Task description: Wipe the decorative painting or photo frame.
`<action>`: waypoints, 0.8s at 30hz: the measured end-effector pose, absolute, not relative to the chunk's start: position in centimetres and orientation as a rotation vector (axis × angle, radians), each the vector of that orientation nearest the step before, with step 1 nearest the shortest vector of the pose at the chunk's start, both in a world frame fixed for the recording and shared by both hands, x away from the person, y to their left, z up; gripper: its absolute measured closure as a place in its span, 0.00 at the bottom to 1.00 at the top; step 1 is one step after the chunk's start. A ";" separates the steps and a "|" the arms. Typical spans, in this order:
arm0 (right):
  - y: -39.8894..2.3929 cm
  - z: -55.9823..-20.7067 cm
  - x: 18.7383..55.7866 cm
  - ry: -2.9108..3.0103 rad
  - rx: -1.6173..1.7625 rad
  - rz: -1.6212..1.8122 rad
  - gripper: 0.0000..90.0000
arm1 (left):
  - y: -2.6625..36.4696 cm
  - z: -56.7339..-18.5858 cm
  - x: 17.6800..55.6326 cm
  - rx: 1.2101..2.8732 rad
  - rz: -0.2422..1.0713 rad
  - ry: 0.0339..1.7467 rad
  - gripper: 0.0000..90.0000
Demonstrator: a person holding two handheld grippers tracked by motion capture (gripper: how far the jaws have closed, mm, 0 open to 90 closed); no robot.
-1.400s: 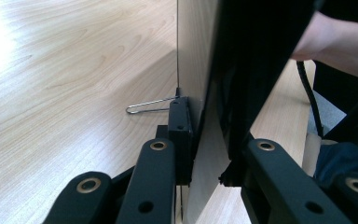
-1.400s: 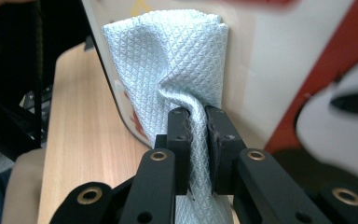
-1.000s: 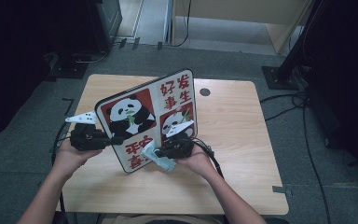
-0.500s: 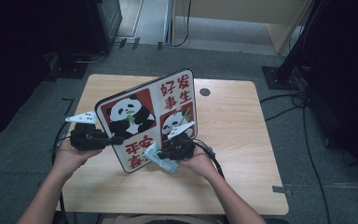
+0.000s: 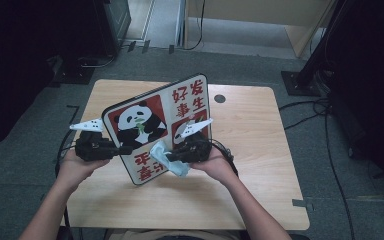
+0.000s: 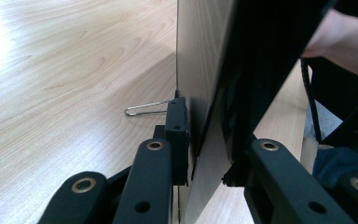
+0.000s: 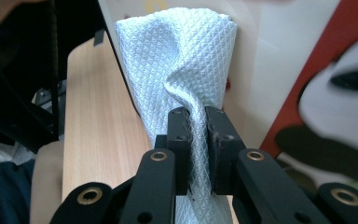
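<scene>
left gripper (image 5: 122, 150) clamped on the left edge of the panda board (image 5: 157, 125), held tilted above the table (image 5: 260, 200) near its front edge. right gripper (image 7: 196, 122) pinches a pale cloth (image 7: 182, 60) against the board face. risk: wiping pressure twists the board loose from its single-edge clamp.

Board (image 5: 160, 127): white face, black border; red panels with black-and-white pandas, red characters on white; back plain pale beige. Cloth (image 7: 182, 60): pale blue-white, fine diamond weave. Bench (image 5: 250, 130): light wood grain. Both grippers black; left gripper (image 5: 122, 150), right gripper (image 5: 172, 156). Floor (image 5: 40, 130): grey carpet.
</scene>
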State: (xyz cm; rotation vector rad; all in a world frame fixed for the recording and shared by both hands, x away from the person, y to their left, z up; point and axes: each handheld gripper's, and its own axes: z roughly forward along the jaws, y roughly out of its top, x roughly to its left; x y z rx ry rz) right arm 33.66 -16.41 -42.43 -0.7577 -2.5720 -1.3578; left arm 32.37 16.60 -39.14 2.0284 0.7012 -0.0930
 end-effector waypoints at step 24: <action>-11.9 -28.4 35.9 -2.621 -0.624 -1.541 0.91 | 17.6 -38.9 31.4 2.011 -0.086 0.708 0.75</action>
